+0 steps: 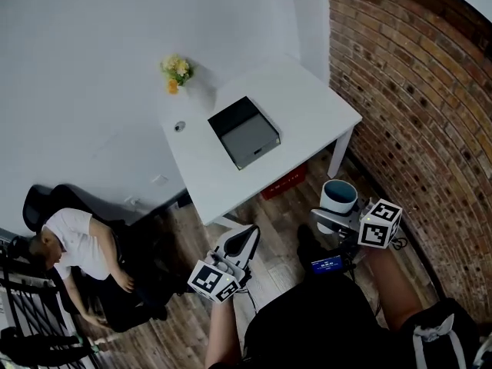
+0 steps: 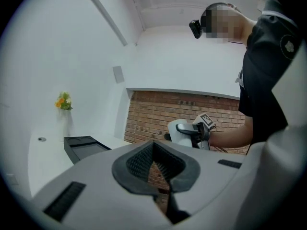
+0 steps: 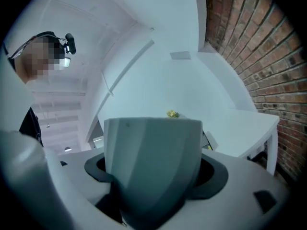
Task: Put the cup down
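Observation:
A pale grey-white cup (image 1: 338, 197) with a dark blue inside is held upright in my right gripper (image 1: 336, 218), off the near right corner of the white table (image 1: 307, 106). In the right gripper view the cup (image 3: 152, 164) fills the space between the jaws, which are shut on it. My left gripper (image 1: 240, 244) hangs over the wood floor in front of the table; its jaws (image 2: 154, 163) are shut with nothing between them. The left gripper view also catches the cup (image 2: 181, 134) in the right gripper, with the brick wall behind it.
A grey tray (image 1: 244, 132) lies mid-table. A small flower vase (image 1: 177, 74) and a little round thing (image 1: 179, 126) are near the table's far left. A red crate (image 1: 283, 181) sits under it. A brick wall (image 1: 415, 91) runs along the right. A seated person (image 1: 81, 252) is at the left.

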The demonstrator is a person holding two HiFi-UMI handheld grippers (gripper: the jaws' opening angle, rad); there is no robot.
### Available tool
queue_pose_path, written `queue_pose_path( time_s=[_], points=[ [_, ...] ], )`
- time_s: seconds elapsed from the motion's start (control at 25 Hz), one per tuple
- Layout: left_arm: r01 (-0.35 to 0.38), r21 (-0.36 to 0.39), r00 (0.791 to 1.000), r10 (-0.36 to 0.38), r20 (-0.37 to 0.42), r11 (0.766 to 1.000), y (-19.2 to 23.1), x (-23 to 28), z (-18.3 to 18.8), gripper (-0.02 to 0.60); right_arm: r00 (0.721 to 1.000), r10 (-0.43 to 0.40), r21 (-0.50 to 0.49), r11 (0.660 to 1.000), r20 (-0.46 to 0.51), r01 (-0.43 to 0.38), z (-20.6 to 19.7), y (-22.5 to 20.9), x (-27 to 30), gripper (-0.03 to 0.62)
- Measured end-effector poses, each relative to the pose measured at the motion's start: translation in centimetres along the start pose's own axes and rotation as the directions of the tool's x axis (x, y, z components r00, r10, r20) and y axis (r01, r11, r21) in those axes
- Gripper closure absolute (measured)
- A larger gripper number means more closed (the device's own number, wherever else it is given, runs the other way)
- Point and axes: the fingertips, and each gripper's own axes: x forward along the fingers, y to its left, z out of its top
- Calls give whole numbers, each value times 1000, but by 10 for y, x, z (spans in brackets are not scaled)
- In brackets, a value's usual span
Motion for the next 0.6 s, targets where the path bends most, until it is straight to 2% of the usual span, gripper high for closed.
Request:
queue_pose_path(
  time_s=[0.12, 0.4, 0.6],
  points=[
    [-14, -2, 1000, 14, -5, 1000, 37, 35, 13, 574, 999, 39, -19, 999, -28, -40, 24, -34, 35, 187],
    [-99, -7, 995, 99, -3, 995, 120, 103, 40, 574, 986, 119, -17, 992, -117, -122, 63, -104, 101, 187],
    [-150, -92, 987, 154, 36, 984, 162, 125, 51, 574, 973, 169, -4, 985, -160, -172, 78, -135, 139, 187]
  ],
)
